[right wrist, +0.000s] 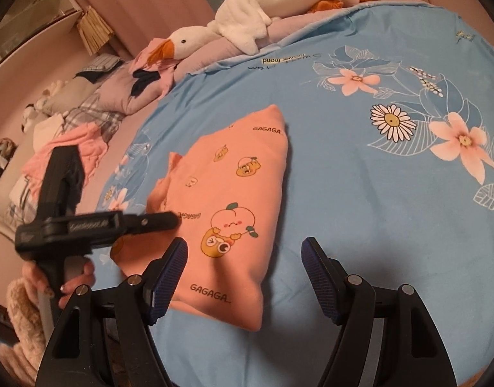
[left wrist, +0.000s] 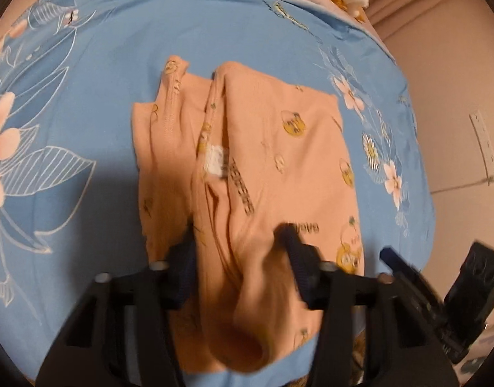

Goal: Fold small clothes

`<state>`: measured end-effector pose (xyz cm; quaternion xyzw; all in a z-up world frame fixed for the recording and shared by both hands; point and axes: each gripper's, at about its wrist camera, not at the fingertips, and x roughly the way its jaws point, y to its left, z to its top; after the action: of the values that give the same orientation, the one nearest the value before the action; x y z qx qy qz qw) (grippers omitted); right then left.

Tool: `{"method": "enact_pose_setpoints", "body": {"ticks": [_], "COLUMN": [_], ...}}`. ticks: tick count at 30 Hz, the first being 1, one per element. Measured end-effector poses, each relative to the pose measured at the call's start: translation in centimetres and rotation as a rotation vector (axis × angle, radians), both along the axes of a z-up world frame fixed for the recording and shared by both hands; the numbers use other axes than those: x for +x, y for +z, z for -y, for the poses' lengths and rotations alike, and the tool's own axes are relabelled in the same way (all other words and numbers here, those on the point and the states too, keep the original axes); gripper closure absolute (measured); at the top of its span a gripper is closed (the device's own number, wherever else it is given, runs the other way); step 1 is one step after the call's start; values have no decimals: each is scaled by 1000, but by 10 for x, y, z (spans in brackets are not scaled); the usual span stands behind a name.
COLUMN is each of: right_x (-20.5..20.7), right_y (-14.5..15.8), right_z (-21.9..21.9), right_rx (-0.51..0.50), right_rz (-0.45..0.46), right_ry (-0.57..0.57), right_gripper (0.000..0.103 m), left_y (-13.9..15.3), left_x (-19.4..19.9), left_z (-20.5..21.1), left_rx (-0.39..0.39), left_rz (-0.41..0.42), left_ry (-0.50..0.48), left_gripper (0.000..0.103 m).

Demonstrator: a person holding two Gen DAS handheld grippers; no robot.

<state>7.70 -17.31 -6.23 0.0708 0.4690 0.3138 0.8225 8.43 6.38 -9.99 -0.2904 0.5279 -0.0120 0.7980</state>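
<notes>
Jaws: your left gripper [left wrist: 238,235] straddled the mostly folded peach garment [left wrist: 247,161]; your right gripper [right wrist: 245,251] gaped wide, holding nothing.

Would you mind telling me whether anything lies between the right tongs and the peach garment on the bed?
Nothing visible does. The right tongs stand open just above the peach garment, only bare blue sheet alongside. The left tongs reach in from the far side.

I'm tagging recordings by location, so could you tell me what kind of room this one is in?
Most likely a bedroom: the peach garment lies on a bed with a blue floral sheet, a plush goose rests on a rumpled duvet, and curtains hang behind.
</notes>
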Motion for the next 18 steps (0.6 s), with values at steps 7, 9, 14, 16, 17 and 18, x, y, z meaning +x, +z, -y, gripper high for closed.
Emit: {"method": "enact_pose_setpoints", "body": {"ticks": [7, 9, 14, 16, 17, 18], "right_x": [5, 6, 6, 5, 5, 5], "right_y": [-7, -8, -6, -5, -5, -6], "right_z": [-4, -5, -7, -9, -10, -11], "right_rx": [-37, -42, -57, -62, -64, -67], "right_rz": [-17, -17, -8, -4, -2, -2], "right_ry": [-16, -18, -15, -7, -3, -1], "right_gripper": [30, 30, 30, 30, 30, 30], "left_y": [24, 38, 61, 65, 65, 63], "left_x": [-14, -20, -32, -39, -43, -46], "left_z": [2, 9, 10, 11, 9, 7], "left_rx": [20, 34, 78, 129, 147, 163], "left_rz": [128, 172, 235, 252, 251, 245], "left_ry": [48, 44, 24, 24, 28, 30], "left_gripper": [92, 92, 92, 92, 92, 92]}}
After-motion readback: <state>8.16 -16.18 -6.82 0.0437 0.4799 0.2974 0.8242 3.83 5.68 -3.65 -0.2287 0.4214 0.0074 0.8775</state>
